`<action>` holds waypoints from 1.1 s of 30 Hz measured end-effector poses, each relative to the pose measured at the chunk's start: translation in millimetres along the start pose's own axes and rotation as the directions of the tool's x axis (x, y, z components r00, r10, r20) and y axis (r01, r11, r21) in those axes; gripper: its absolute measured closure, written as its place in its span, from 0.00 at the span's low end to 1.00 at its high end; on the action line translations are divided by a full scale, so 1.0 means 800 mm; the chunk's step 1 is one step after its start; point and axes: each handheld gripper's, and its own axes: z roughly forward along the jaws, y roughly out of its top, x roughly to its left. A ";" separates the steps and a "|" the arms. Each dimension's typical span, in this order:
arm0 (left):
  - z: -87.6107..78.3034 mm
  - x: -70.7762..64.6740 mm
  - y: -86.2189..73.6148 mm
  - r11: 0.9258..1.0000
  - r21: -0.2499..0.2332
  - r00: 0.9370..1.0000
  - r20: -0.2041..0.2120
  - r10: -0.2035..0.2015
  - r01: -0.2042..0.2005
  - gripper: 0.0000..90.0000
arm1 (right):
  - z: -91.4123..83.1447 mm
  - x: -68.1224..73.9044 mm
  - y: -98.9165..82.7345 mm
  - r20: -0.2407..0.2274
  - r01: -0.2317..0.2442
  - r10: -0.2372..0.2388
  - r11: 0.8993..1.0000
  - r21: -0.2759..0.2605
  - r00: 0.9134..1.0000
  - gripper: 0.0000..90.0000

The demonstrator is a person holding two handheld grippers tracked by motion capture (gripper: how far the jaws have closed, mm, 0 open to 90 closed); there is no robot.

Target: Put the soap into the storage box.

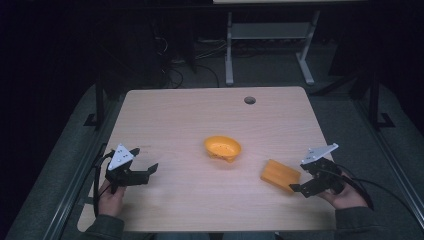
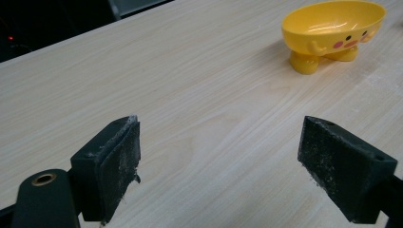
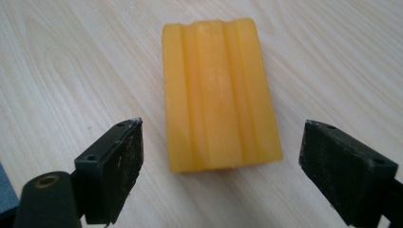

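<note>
Glossy plastic dish (image 2: 333, 29), waxy ridged soap bar (image 3: 218, 92), matt wood-grain table (image 2: 199, 95)

No legible text, label, brand name, number or sign was present on any surface. The yellow dish (image 2: 332, 29) carried a printed cartoon face on its side, with pink cheek spots and small dark eyes, but no lettering. The orange bar (image 3: 218, 95) showed moulded lengthwise ridges and no embossed mark that could be read. The counter (image 1: 190, 120) and the tool pads (image 2: 121, 166) bore no markings.
</note>
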 end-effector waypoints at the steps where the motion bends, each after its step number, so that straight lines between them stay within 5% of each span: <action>1: 0.000 0.000 0.000 1.000 0.001 1.000 0.000 0.001 -0.001 0.15 | 0.000 0.000 0.000 0.000 0.000 0.000 1.000 0.000 1.000 0.16; 18: -0.001 0.001 0.000 1.000 -0.007 1.000 0.001 -0.009 0.009 0.15 | 0.039 -0.002 0.041 -0.042 0.044 -0.041 0.997 0.071 0.998 0.16; 33: -0.001 0.001 0.000 1.000 -0.013 1.000 0.002 -0.011 0.011 0.15 | 0.074 -0.006 0.052 -0.050 0.066 -0.059 0.983 0.171 0.997 0.16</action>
